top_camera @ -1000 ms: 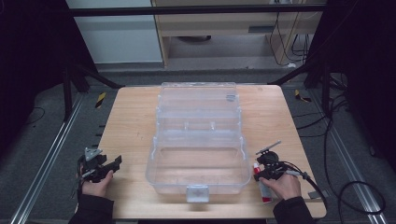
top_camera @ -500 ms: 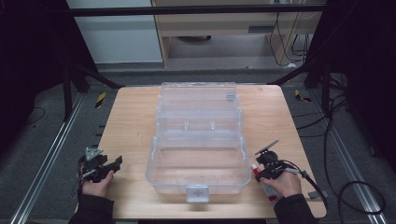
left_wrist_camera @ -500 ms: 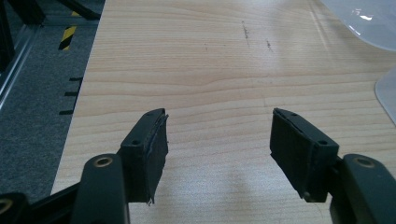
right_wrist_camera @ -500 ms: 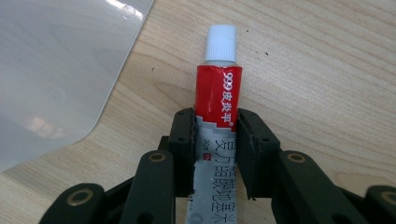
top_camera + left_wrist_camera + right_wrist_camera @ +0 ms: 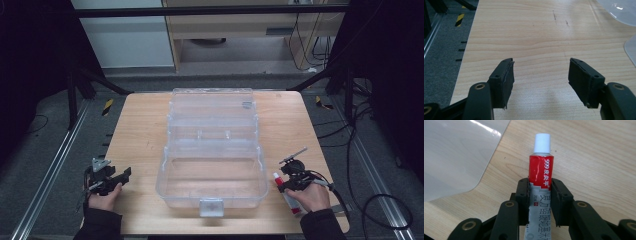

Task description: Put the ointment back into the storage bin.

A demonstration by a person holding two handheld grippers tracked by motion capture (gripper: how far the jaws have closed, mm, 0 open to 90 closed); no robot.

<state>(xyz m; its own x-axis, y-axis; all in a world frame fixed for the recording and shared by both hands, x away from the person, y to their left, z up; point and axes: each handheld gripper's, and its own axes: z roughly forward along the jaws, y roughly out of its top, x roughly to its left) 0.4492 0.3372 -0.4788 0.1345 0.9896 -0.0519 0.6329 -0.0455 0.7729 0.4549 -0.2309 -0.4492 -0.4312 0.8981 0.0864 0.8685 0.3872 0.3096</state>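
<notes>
A red and white ointment tube with a white cap lies on the wooden table right of the clear box. My right gripper is shut on its middle, both pads pressing its sides; the jaws have just closed on it. From above, the tube pokes out in front of my right gripper at the table's near right. My left gripper stands open over bare wood at the near left, nothing between its fingers.
A clear plastic storage box with its lid swung back takes up the middle of the table; its corner is just left of the tube. The table's left edge drops to a grey floor.
The right gripper has shifted slightly over the tube at the near right; the left hand has stayed where it was.
</notes>
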